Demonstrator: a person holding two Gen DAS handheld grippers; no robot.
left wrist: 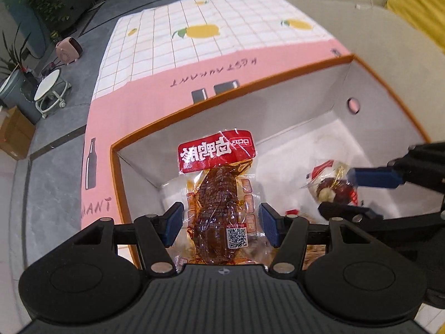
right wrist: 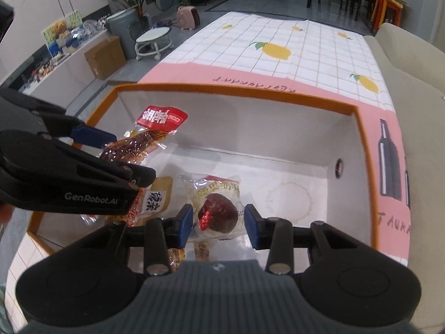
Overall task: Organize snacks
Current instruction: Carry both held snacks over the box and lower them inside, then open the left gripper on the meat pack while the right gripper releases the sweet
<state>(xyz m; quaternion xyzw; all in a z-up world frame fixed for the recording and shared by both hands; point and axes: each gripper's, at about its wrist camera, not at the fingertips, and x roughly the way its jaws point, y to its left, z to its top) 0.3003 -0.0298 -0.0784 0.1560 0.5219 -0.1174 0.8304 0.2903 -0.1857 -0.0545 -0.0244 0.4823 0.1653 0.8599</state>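
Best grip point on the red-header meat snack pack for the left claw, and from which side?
Grip the long meat snack pack across its narrow middle, below the red header, coming in along its length from the QR-code end. The left claw already straddles it there, pads on both long edges, above the white box.
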